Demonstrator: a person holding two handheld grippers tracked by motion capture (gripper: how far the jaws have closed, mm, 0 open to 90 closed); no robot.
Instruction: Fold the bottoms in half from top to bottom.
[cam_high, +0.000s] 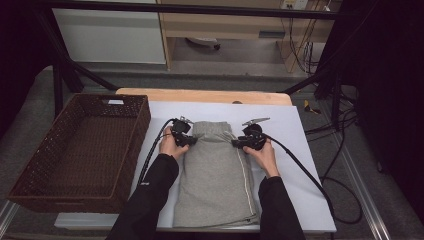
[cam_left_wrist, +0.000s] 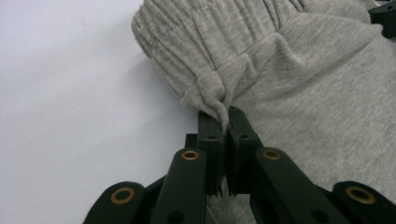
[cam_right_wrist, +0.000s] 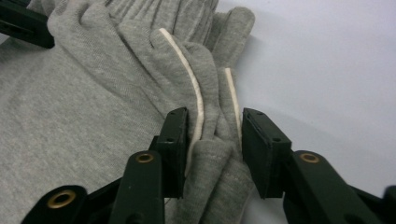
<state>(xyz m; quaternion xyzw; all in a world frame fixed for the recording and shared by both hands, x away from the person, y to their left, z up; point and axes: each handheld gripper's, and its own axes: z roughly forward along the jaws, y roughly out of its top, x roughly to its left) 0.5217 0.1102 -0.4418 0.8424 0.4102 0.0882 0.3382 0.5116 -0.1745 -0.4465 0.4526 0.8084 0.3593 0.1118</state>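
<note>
Grey knit sweatpants with a white side stripe (cam_high: 217, 170) are lying flat on the white-covered worktop (cam_high: 295, 150). Left gripper (cam_left_wrist: 223, 122) is pinching the waistband edge closed; right gripper (cam_right_wrist: 215, 140) is clamping a bunched fold at the stripe, likely for folding.

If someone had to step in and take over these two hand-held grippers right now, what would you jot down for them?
Left gripper: shut on a pinch of the grey fabric shorts, at their left edge just below the gathered waistband.
Right gripper: jaws around a bunched fold at the right edge, by the white side stripe; closing, fabric between them.
The shorts lie flat on the white table cover, waistband away from the person. The dark brown woven basket stands to the left with nothing in it.
Done: both sides gripped. Left, probably: folding the shorts and putting them in the basket.
</note>
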